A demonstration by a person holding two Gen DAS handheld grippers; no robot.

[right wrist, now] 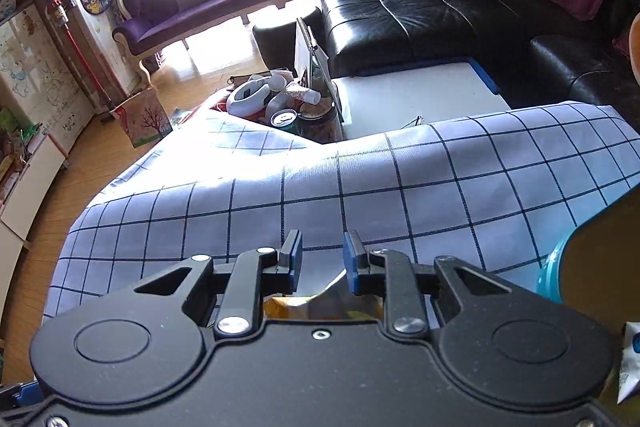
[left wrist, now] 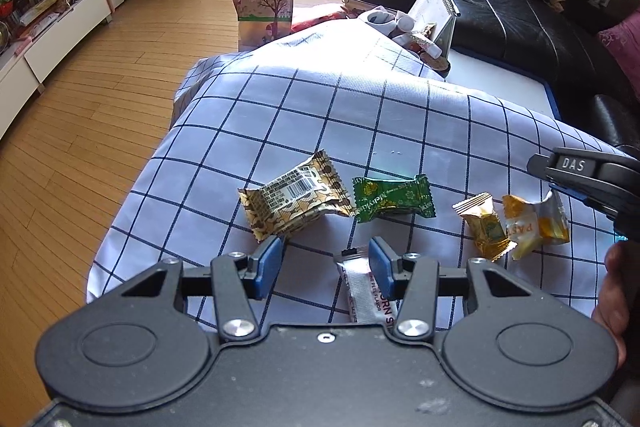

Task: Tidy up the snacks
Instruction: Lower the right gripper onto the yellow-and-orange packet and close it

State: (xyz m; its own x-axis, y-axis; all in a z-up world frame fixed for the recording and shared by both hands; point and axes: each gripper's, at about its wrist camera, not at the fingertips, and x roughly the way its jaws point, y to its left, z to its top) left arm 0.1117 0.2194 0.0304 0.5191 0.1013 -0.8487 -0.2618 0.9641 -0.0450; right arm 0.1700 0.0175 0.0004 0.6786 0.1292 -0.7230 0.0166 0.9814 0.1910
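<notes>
Seemingly mid-collection, the left gripper (left wrist: 323, 269) hovers wide over the checked tabletop (left wrist: 400, 115), a silver stick packet (left wrist: 366, 291) by its right finger, other snacks just ahead. From the right wrist, the right gripper (right wrist: 322, 259) stands narrow over an orange-silver wrapper (right wrist: 320, 301); whether it grips is unclear. Next likely: pinch, lift.

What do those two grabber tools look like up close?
Both are matte black plastic. The left gripper and right gripper each have two blue finger pads, angled link arms on silver screws, and two round discs on the body. White "DAS" lettering marks one. No cables show.
</notes>
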